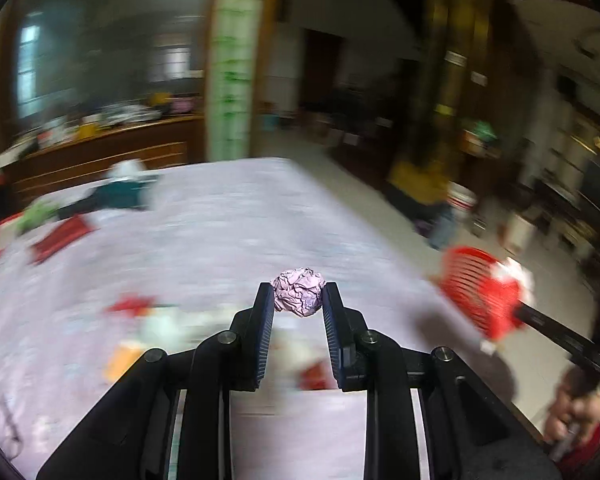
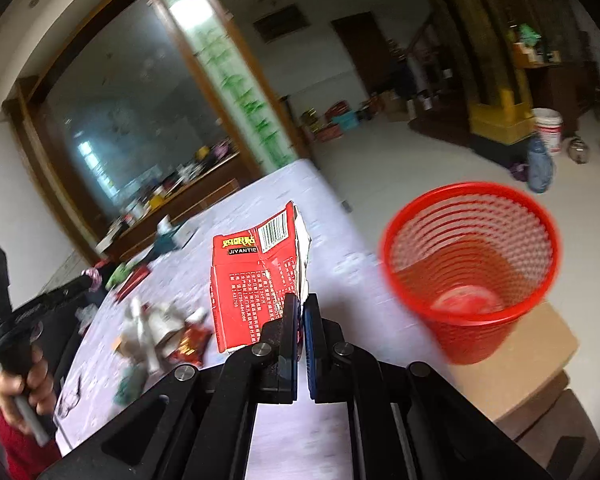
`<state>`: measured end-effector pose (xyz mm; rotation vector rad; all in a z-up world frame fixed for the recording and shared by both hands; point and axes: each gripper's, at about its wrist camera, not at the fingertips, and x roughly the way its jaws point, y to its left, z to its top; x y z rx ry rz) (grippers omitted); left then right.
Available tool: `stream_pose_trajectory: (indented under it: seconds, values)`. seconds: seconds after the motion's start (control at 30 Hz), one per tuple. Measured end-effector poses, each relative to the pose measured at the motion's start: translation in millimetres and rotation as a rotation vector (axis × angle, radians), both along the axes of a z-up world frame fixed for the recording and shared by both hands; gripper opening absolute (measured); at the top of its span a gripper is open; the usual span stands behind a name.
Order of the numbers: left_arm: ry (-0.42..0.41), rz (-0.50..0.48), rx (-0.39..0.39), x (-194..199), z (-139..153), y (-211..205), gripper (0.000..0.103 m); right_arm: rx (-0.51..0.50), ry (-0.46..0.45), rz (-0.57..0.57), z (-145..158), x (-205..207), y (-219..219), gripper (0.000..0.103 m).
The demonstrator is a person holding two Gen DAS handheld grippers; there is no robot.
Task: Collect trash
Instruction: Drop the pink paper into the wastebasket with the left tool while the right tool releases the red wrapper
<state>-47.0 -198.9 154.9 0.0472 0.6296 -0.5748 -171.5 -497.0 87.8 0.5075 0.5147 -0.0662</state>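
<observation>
The left wrist view is badly smeared, yet it alone shows the paper ball (image 1: 299, 291), a crumpled pale lilac wad pinched between the tips of the left gripper (image 1: 296, 294); the jaws stand partly closed, as wide as the ball, one pad touching each side of it, and the ball rides above the table (image 1: 220, 216). The right wrist view is sharper and alone shows the inside of the bin (image 2: 472, 268), a red mesh basket standing on a cardboard box (image 2: 532, 364) just beside the table's right edge, with something pale and red lying blurred at its bottom. In that view the right gripper (image 2: 301, 300) is clamped nearly shut on the lower corner of a torn red carton (image 2: 256, 276), which stands upright from the jaws, barcode near its top, held over the table and left of the bin. The left view catches that same carton (image 1: 504, 296) only as a red and white blur in front of the bin (image 1: 466, 272), with the right hand (image 1: 576, 408) gripping the handle below it. The right view in turn shows the left hand (image 2: 24, 388) on its handle at the far left, the ball there a small blurred spot. More litter (image 2: 160, 332), wrappers and scraps, lies in a loose heap on the table between the two grippers; the left view shows it (image 1: 156, 320) as smudges just left of the jaws.
</observation>
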Motion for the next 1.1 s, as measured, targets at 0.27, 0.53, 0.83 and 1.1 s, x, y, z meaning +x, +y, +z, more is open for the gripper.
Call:
stream_pose_trajectory:
  seconds: [0.27, 0.53, 0.83, 1.1]
  values:
    - [0.087, -0.295, -0.010, -22, -23, -161, 0.024, -0.030, -0.015, -0.225, 8, -32, -71, 0.004]
    - [0.153, -0.404, -0.005, -8, -43, -273, 0.024, -0.053, 0.048, -0.363, 3, -23, -124, 0.004]
    - [0.263, -0.363, -0.021, 16, -71, -303, 0.052, -0.061, 0.102, -0.363, -10, -2, -141, 0.019]
    - [0.126, -0.216, -0.017, -26, -42, -206, 0.071, -0.111, 0.030, -0.252, 7, -21, -91, 0.046]
